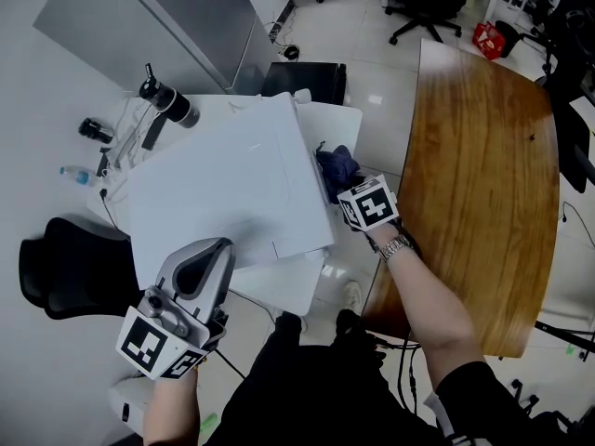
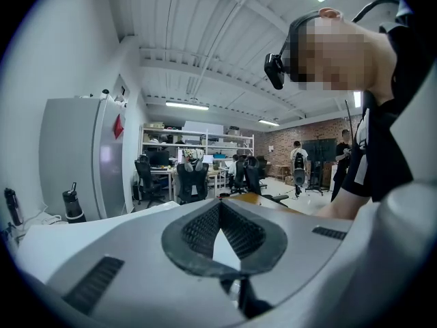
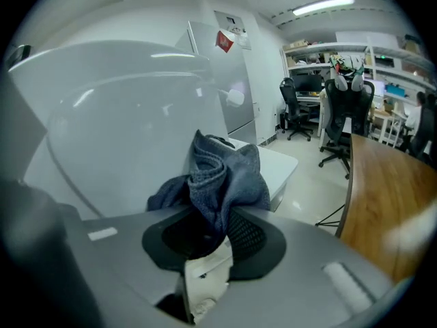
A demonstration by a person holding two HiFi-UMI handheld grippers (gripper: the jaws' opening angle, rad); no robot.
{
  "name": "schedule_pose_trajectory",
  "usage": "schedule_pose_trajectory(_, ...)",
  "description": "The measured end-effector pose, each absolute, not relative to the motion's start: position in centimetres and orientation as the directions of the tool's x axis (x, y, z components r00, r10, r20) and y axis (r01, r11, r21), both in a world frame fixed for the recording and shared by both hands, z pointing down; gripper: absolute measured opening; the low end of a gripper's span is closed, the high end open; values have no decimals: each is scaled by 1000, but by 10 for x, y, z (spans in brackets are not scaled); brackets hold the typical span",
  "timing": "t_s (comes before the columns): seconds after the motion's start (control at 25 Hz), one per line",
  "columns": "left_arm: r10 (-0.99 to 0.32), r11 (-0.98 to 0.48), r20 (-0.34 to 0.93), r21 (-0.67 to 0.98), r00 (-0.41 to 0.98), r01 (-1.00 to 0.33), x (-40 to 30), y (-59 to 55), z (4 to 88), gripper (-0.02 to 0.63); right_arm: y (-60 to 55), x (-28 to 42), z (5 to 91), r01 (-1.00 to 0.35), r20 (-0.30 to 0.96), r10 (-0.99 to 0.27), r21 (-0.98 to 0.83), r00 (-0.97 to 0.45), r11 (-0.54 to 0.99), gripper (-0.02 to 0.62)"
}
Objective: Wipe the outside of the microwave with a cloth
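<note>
Microwave (image 1: 223,189): white, set on the white tabletop (image 1: 339,124). Blue cloth (image 3: 222,176) is clamped in the right tool (image 3: 215,234) and held at the right side wall. Left tool (image 2: 220,214) is closed on nothing. Wiping is judged barely underway; top, front and far side remain.
</note>
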State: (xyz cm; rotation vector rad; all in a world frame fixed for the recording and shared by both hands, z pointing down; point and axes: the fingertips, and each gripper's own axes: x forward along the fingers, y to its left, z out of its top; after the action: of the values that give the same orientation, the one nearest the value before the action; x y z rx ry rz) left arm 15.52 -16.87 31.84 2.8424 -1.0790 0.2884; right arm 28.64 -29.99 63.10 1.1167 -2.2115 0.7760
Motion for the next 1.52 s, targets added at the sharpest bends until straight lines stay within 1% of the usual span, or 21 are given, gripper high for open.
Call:
schedule_pose_trajectory(0.4,-677,-720,201,21,708,-694,143,-160,320,5,-298,289,652,-854,734,-505,-195,-454,483,95)
schedule_pose_trajectory(0.68,-694,-705,181,28,697,-709,131,-152,318,5,-294,300,642,-867,728,-533,-169,-430,469,95)
schedule_pose_trajectory(1.2,-719,-688,116,22,685,-726,94,-125,311,5,-252,343,546,-909,604,-708,-68,-366,412,97)
schedule_pose_trajectory(1.52,-739,-672,85,-25,668,-740,41,-86,310,5,-189,330,447,-928,474,-824,39,-310,372,97)
